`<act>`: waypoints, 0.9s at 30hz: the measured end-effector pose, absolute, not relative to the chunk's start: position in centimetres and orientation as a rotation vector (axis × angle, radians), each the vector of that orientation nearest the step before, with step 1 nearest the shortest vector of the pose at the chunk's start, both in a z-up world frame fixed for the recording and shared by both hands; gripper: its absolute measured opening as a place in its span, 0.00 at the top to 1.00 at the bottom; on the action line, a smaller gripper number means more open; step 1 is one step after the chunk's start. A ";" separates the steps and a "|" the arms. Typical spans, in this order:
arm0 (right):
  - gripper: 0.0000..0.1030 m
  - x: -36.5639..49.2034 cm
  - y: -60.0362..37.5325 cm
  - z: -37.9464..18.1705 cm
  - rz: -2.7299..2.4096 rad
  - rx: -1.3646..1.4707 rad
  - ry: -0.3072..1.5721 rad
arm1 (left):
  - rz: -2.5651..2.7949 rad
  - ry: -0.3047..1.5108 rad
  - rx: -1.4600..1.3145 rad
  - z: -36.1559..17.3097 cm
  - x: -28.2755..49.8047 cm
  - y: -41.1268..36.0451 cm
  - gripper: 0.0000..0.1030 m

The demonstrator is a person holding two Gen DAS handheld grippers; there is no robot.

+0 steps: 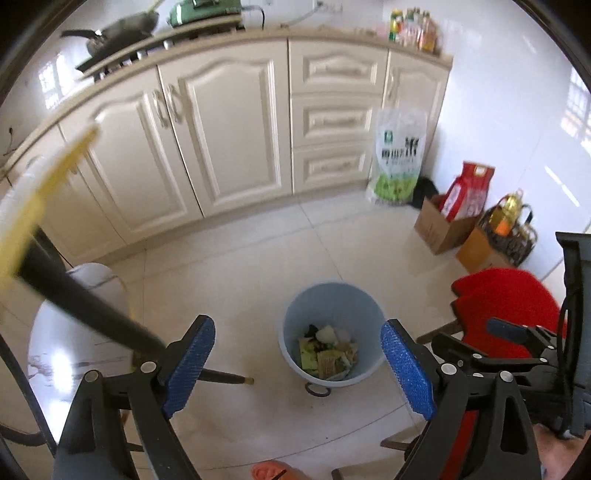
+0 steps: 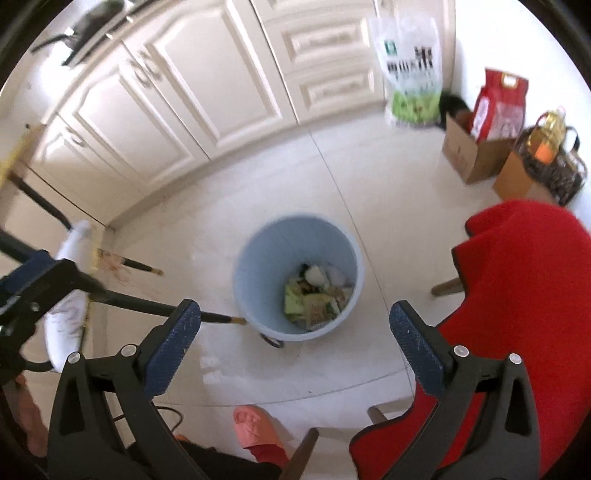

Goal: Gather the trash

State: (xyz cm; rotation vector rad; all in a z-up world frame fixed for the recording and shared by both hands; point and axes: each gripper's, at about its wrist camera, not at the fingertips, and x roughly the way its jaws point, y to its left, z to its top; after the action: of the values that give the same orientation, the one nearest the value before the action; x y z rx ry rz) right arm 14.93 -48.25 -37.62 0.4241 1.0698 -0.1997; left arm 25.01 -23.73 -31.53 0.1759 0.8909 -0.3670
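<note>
Both grippers' jaws spread, empty, above blue bin [image 1: 332, 332] holding trash [image 2: 317, 295]. Countertop wok [image 1: 125, 29] only in left view.

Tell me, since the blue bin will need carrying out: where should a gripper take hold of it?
Grip the bin by its thin upper rim, coming straight down from above with one finger inside the wall and one outside. It stands upright with its mouth open, and the round body looks too wide to span. The trash lies low, clear of the rim.
</note>
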 end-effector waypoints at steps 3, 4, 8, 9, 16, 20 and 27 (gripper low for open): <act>0.00 13.3 -46.6 -33.9 -0.181 0.408 1.010 | -0.370 0.836 0.153 -28.8 21.4 -21.4 0.14; 0.00 12.9 -46.3 -32.9 -0.170 0.404 0.994 | -0.373 0.809 0.145 -27.5 19.7 -20.7 0.13; 0.00 11.3 -43.8 -27.9 -0.138 0.357 0.917 | -0.370 0.721 0.119 -23.6 13.9 -17.3 0.09; 0.00 10.9 -43.1 -26.7 -0.131 0.346 0.896 | -0.372 0.695 0.116 -22.5 12.3 -16.5 0.09; 0.00 8.4 -38.2 -18.0 -0.078 0.257 0.730 | -0.342 0.533 0.061 -15.8 1.8 -9.1 0.03; 0.00 7.4 -35.5 -13.6 -0.052 0.210 0.642 | -0.322 0.442 0.041 -12.6 -4.6 -5.2 0.01; 0.00 5.8 -31.2 -8.2 0.006 0.145 0.533 | -0.255 0.337 0.014 -8.6 -14.3 0.3 0.01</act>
State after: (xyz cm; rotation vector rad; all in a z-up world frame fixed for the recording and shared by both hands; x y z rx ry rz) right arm 5.75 -31.15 -8.24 0.1450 0.5328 0.0058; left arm -14.33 0.26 -8.60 0.0138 0.3365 -0.2550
